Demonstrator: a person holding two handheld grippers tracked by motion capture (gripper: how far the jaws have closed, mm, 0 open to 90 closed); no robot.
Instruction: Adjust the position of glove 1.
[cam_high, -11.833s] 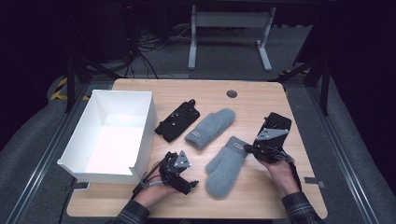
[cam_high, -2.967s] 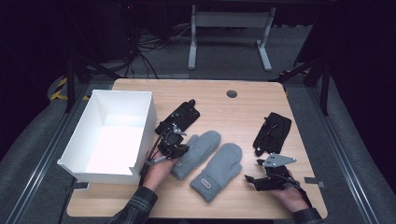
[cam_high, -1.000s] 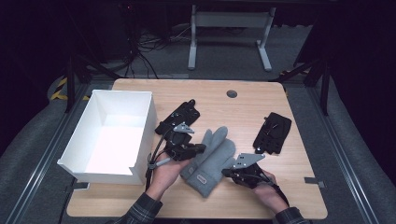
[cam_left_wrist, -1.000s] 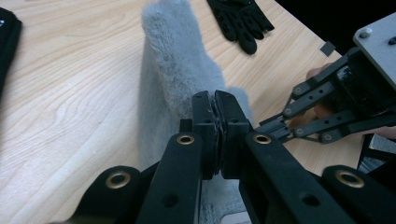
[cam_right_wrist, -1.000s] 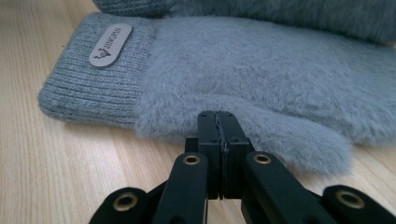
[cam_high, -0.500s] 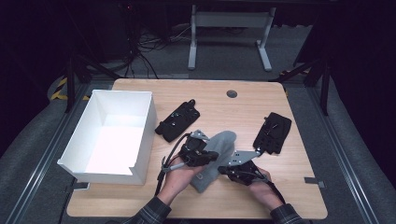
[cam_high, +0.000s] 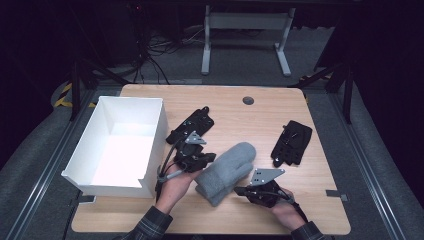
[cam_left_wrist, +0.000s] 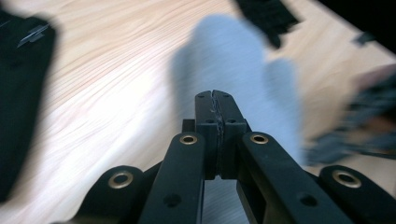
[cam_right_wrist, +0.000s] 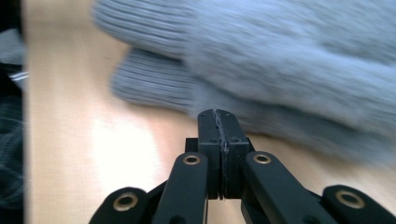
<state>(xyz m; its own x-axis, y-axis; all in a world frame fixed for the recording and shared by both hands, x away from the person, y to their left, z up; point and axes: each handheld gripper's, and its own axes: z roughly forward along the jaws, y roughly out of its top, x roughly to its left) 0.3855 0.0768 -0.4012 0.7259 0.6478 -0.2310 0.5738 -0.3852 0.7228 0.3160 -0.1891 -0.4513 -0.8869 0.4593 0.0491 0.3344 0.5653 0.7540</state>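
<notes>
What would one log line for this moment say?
grey mittens: stacked, table centre | left gripper: shut, beside them | right gripper: shut, beside them | white box: empty

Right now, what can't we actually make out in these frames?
- Grey mittens: high view reads as one stacked pile; the lower mitten is mostly covered by the upper.
- Left hand-held gripper: tips in the high view are lost in its own black body.
- Black glove: left gripper view, cut by the left edge and blurred.
- White box: the near wall hides part of its floor.
</notes>
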